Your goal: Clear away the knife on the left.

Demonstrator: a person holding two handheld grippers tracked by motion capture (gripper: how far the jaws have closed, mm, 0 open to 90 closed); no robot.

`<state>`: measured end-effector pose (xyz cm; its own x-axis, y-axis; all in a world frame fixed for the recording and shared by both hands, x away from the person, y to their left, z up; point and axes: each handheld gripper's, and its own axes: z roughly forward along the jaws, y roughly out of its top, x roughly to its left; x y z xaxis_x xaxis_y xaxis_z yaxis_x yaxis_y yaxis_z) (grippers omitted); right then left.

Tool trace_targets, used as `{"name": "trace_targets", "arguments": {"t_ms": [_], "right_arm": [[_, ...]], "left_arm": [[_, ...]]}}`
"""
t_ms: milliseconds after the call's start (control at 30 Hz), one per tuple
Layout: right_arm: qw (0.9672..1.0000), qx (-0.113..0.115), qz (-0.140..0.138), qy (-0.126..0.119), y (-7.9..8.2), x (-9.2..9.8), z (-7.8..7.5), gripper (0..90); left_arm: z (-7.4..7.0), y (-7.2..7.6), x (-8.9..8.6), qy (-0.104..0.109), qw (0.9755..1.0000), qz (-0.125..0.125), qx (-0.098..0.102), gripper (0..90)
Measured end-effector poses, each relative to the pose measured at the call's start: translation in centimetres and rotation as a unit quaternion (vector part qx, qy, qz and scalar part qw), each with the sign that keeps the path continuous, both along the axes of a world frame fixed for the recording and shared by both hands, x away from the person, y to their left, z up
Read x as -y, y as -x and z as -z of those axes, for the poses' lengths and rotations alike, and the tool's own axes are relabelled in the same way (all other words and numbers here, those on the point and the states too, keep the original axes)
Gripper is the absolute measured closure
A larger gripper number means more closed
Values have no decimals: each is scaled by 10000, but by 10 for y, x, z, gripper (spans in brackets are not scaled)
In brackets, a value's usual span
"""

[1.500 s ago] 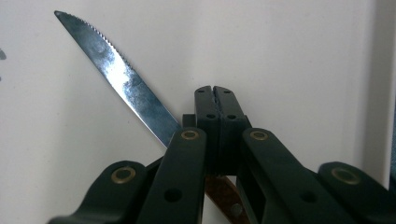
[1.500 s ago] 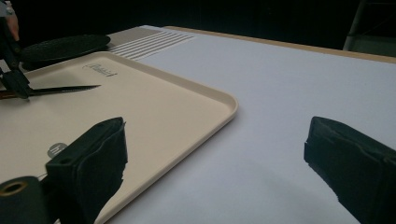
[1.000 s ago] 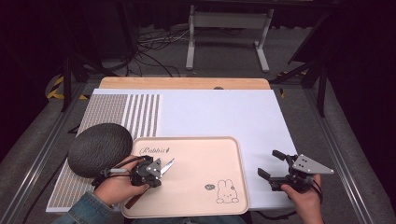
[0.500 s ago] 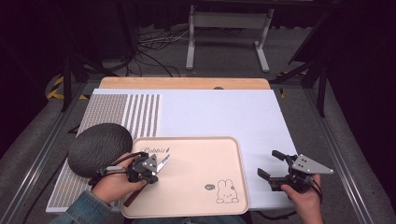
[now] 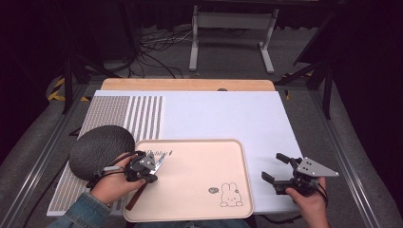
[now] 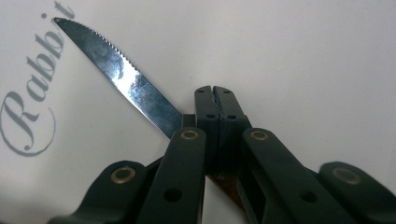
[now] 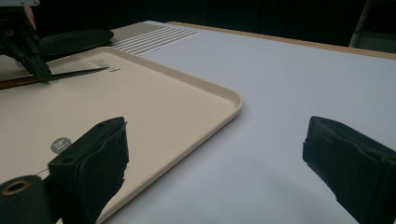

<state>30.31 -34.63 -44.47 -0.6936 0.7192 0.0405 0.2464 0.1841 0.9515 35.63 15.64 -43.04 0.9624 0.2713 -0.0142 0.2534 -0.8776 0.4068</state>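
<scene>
We found the left gripper (image 5: 151,167) over the near-left part of the beige tray (image 5: 237,190), its jaws pressed together on a serrated knife (image 6: 119,74) at the junction of blade and brown handle. In the left gripper view the blade ran up and left past the jaws, its tip reaching the "Rabbit" lettering (image 6: 32,88) printed on the tray; in the high view the handle trailed toward the near edge of the tray. We judged the step in hand to be carrying or placing the knife on the tray. To do it well, we would keep the grip firm at the blade's root, hold the blade low and flat to the tray surface, and part the jaws only once the handle rested fully on the tray, since a hold so close to the pivot point lets the knife swing. The right gripper (image 5: 284,176) rested on the white worktop (image 5: 228,114) just right of the tray, jaws wide apart and holding nothing. A dark round mat (image 5: 100,149) lay at the left, beside the tray's far-left corner.
</scene>
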Motion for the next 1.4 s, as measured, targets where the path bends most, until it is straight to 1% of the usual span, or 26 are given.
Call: {"name": "trace_targets", "arguments": {"t_ms": [200, 300, 367, 733, 767, 800, 900, 1033, 1067, 1233, 1400], "right_arm": [[10000, -13, -10, 6, 0, 0, 0, 74], [10000, -8, -12, -8, 0, 0, 0, 74], [10000, -12, -14, -10, 0, 0, 0, 75], [10000, -29, -10, -13, 0, -1, 1, 75], [10000, -35, -3, -13, 0, -1, 1, 75], [10000, -45, -10, 0, -1, -1, 1, 75], [10000, -42, -13, 2, -1, -1, 1, 75], [10000, -43, -12, -3, -1, -1, 1, 75], [10000, -44, -14, -16, -1, -1, 1, 75], [10000, -50, -22, -11, -1, -1, 1, 76], [10000, -56, -29, -7, -1, -1, 1, 77]], "left_arm": [[1, -2, -7, 78, 9998, -165, -13, 900], [1, -4, -10, 62, 9997, -232, -24, 900], [1, -4, -12, 59, 9995, -324, -11, 900], [2, -6, -18, 37, 9989, -467, -45, 897], [2, -6, -19, 51, 9987, -505, -44, 897], [2, -7, -20, 69, 9988, -490, -56, 897], [2, -7, -21, 72, 9984, -562, -62, 896], [2, -8, -23, 82, 9982, -595, -53, 896], [2, -8, -23, 81, 9977, -665, -55, 896], [3, -10, -27, 108, 9972, -739, -51, 899], [3, -11, -29, 128, 9970, -759, -52, 897]]}}
